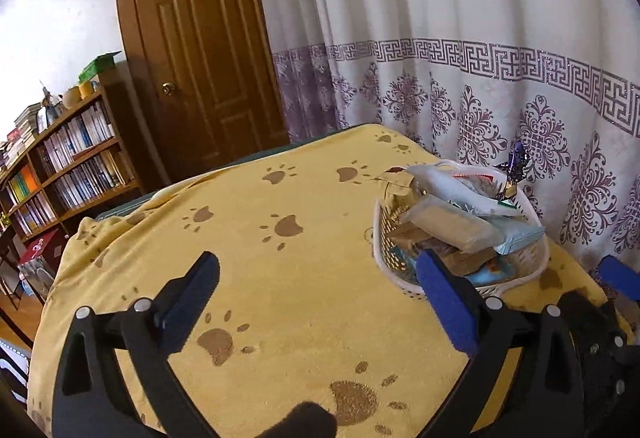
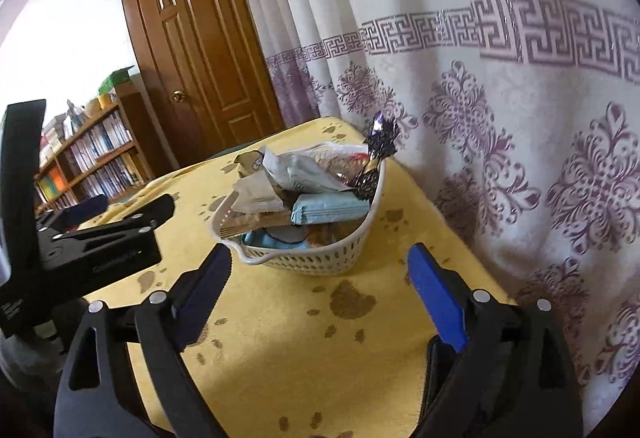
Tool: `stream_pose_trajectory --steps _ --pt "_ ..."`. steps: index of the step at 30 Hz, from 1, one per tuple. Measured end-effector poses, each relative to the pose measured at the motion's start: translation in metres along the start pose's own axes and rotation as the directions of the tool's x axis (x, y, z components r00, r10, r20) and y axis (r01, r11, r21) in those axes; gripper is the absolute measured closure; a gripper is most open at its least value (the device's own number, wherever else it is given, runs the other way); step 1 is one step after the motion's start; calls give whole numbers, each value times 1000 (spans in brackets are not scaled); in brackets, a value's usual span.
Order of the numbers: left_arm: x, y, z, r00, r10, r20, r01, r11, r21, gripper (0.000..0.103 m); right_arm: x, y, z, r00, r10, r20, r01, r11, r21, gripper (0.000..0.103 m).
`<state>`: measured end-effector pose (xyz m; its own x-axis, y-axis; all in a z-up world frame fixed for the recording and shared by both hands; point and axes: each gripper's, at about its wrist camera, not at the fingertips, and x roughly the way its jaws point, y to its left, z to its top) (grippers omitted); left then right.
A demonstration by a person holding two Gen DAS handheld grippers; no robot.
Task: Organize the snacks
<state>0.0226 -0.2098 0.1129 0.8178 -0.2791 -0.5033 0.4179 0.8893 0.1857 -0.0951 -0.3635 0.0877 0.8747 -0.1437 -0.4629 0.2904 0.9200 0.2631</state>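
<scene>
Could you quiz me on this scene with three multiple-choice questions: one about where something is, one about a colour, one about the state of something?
1. Where are the snacks?
A. in the white basket
B. scattered on the floor
C. on the bookshelf

2. What colour is the blanket?
A. green
B. yellow with brown paw prints
C. plain red

3. How do the right tongs stand?
A. clamped on a packet
B. shut and empty
C. open and empty

Answers: 1 A, packets fill the basket; 2 B, prints show everywhere; 3 C, only blanket and basket show between the blue pads.
</scene>
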Motion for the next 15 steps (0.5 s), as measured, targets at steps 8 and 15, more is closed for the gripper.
stream_pose_trajectory --steps 8,15 --pt "-13 2 -8 1000 12 15 -13 1000 16 5 -5 14 0 999 -42 17 43 998 -55 9" --pt "-21 2 -13 999 15 30 -16 999 28 5 -6 21 0 998 -61 15 62 995 -72 9"
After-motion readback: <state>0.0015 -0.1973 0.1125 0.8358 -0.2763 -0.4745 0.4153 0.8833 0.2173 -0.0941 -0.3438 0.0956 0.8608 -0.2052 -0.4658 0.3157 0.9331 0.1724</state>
